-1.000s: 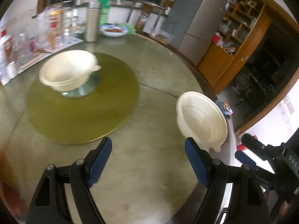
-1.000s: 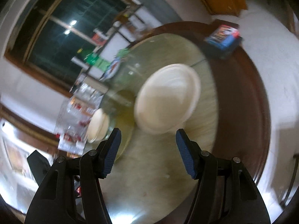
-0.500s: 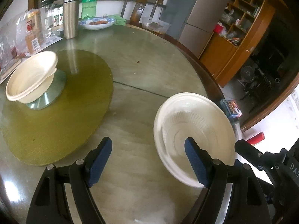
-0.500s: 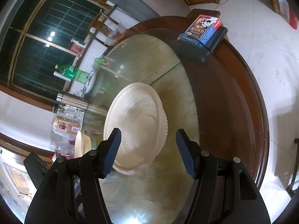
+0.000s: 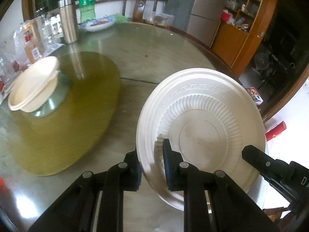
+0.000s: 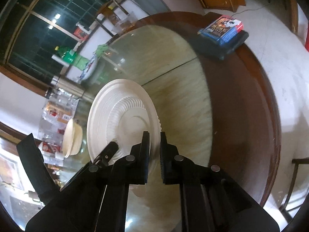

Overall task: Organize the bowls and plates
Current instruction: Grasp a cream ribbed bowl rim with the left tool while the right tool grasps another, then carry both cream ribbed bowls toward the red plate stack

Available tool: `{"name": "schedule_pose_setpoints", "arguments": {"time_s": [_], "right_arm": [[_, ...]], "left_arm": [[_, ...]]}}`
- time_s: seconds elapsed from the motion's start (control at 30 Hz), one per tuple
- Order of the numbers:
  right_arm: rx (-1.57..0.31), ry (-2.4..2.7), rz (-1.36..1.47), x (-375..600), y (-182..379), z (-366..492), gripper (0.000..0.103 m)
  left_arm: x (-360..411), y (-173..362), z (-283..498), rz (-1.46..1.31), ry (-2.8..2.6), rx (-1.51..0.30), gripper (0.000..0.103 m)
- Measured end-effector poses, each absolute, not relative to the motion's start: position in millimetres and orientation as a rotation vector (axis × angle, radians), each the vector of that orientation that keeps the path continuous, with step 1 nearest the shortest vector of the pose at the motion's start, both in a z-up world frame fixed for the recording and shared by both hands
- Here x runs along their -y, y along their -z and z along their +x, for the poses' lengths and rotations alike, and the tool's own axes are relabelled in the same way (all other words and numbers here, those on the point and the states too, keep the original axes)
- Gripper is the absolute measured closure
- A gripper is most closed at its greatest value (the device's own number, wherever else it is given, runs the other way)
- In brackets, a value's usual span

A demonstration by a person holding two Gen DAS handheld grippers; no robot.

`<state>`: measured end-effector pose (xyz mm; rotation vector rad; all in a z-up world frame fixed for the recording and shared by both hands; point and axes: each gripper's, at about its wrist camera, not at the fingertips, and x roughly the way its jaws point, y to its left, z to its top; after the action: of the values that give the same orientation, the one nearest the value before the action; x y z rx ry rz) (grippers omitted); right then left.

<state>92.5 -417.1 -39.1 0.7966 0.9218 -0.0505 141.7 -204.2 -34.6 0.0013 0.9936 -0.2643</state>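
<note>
Left wrist view: both jaws clamp the white plate [image 5: 200,114], left gripper [image 5: 151,162] and right gripper [image 6: 154,150].
You're mid-pickup; next, carry it level toward the stacked bowls [image 5: 32,89].

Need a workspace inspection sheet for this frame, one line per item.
Surface: round glass-topped table with a green turntable.
Job's things: white plate tilted up on edge; cream bowls stacked on the turntable.
Clutter: steel flask, green bottle, food dish, packets, book.
Grippers: left tongs and right tongs both shut on the plate rim.
Cables: nothing seen.
Surroundings: fridge, wooden shelves.
</note>
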Motion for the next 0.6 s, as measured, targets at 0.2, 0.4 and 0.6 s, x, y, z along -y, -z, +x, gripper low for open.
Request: {"name": "schedule_pose_setpoints", "arguments": {"time_s": [0.2,0.4,0.6], "right_arm": [[-0.905,-0.021,0.761,382.1,26.5,78.5,0.094],[-0.894,-0.080,0.722,346.4,17.6,63.4,0.094],[-0.897,-0.112,0.686,319.0,16.3,52.7,0.094]], "left_arm": [[166.5,20.1,115.2,-0.002,0.212,-0.939,0.085],[134.9,10.4,96.9,-0.016,0.164,-0.901,0.085],[109.8,10.5,84.8,-0.040,0.134,-0.892,0.085]]}}
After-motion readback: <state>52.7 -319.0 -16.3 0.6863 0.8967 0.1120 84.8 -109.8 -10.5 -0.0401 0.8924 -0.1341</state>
